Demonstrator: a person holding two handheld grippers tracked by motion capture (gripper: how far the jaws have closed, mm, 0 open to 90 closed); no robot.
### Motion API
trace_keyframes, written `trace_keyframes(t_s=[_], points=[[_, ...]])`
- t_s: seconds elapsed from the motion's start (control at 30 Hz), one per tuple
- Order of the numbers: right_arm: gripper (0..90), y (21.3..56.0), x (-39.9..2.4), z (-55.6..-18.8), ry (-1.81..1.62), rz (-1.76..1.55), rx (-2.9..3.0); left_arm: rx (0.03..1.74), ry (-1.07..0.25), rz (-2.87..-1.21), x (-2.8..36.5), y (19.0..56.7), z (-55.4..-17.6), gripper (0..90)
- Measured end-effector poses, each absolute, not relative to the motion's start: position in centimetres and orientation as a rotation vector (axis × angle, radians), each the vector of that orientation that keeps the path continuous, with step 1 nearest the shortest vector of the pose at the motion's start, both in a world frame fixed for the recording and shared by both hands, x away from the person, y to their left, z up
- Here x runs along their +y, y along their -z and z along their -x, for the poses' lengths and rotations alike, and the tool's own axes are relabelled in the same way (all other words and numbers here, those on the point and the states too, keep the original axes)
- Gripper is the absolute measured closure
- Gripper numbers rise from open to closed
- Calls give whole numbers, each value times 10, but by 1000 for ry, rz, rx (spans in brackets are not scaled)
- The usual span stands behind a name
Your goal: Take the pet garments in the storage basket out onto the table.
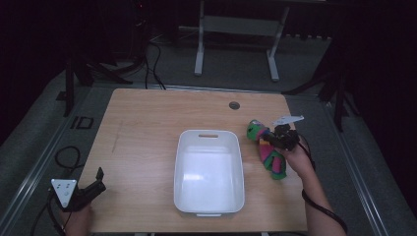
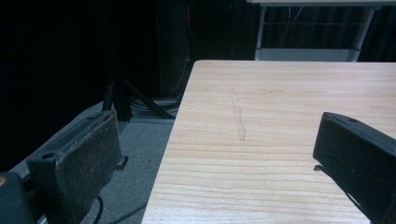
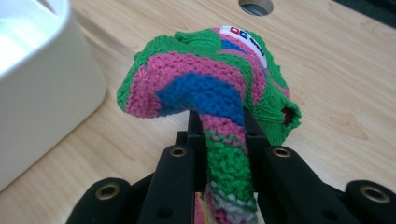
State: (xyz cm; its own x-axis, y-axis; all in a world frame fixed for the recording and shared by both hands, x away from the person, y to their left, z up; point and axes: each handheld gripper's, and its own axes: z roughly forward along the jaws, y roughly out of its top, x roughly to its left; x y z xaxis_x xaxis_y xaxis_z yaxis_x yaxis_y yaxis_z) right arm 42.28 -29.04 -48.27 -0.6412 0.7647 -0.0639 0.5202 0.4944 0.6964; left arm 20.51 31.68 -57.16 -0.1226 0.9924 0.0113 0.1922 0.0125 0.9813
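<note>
Here a knitted sock (image 3: 219, 88) is pinched between the closed jaws of the right gripper (image 3: 223, 135), its striped toe end bulging above them and the rest hanging below; in the high view the sock (image 1: 268, 147) is seen held just above the table (image 1: 142, 123), right of the white bin (image 1: 209, 172) and close to its upper right corner. The left gripper (image 1: 96, 184) is held near the table's front left corner with its jaws wide apart and nothing between them, bare wood and the table's left edge being seen past them in the left gripper view.

The step in hand is judged to be the carry of the sock to the bin, the grasp being already made. A lift high enough for the hanging end to clear the near rim (image 3: 70, 28) is called for next, then a move leftward over the bin and a release.

Room is ample: the bin is empty, the wood around it is bare, and only the table's right edge (image 1: 295, 147) lies close behind the sock
</note>
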Motion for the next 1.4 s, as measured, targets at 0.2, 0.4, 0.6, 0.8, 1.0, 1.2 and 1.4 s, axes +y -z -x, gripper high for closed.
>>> trace_keyframes(t_s=[0.2, 0.4, 0.6, 0.8, 1.0, 1.2, 1.4], points=[[797, 506, -286, -426, -881, -1100, 2412, 1447, -1202, -1291, 317, 572, -205, 14], [791, 527, -276, -427, -843, -1116, 2431, 1445, -1201, -1292, 317, 572, -205, 14], [720, 543, -275, -427, -852, -1173, 2442, 1447, -1198, -1288, 317, 572, -205, 14], [540, 533, -277, -422, -868, -1168, 2463, 1447, -1199, -1287, 317, 572, -205, 15], [417, 517, -286, -412, -958, -1177, 2412, 1447, -1200, -1288, 317, 572, -205, 14], [286, 507, -300, -402, -1025, -1196, 2369, 1447, -1202, -1290, 317, 572, -205, 14], [132, 503, -320, -386, -1067, -1206, 2330, 1448, -1202, -1292, 317, 571, -205, 14]])
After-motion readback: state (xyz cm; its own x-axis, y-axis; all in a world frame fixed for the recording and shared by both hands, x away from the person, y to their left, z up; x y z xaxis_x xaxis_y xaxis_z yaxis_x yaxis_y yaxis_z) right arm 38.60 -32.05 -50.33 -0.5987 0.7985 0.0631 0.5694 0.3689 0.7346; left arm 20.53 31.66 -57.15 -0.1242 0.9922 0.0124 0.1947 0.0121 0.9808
